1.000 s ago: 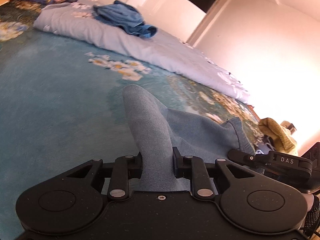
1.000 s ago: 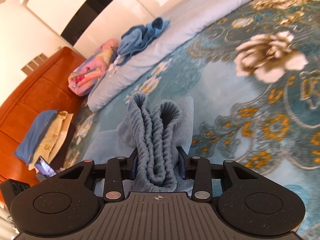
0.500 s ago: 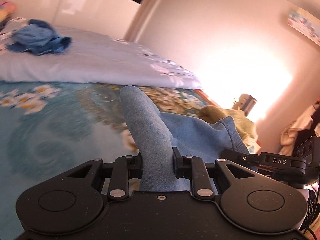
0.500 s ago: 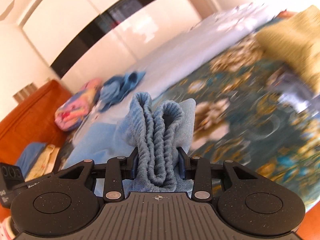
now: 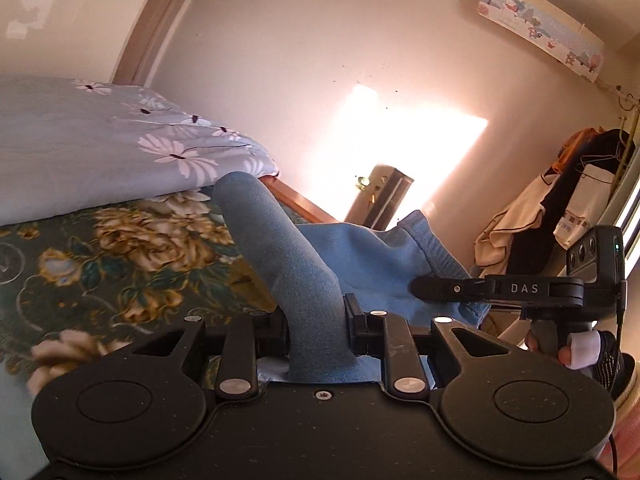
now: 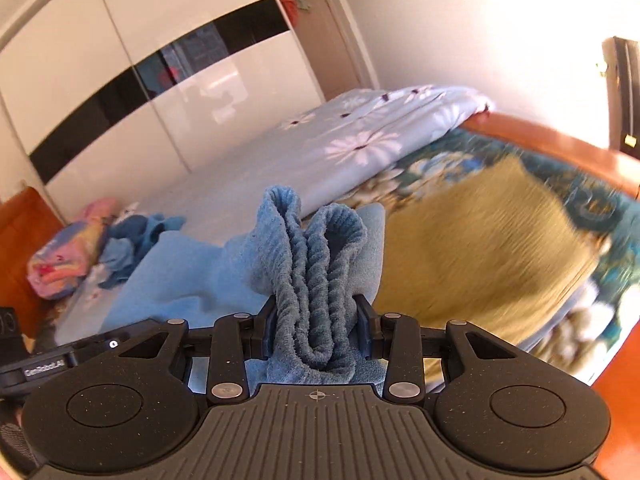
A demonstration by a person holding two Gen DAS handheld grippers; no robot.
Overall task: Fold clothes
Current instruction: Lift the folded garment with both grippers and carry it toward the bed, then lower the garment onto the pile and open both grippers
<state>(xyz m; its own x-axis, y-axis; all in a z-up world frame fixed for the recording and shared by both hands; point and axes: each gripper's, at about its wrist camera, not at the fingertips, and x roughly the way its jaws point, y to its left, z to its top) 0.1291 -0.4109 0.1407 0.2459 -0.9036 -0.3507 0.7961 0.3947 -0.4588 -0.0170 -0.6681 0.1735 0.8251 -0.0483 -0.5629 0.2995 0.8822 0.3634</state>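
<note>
Both tongs swung twd footboard, gripping blue garment

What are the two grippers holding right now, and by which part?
Both hold the blue garment: the left gripper pinches a smooth fold, the right gripper clamps a bunched ribbed edge.

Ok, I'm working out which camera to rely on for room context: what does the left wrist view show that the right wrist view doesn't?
Only the left wrist view shows the clothes hanging on a rack, the long picture strip high on the wall and the sunlit patch. Only the right wrist view shows the glossy white wardrobe with a black band, the olive-yellow cloth on the bed and the pink floral bundle. Both show the blue fleece garment clamped in a gripper, left gripper and right gripper, plus the pale blue daisy-print quilt.
</note>
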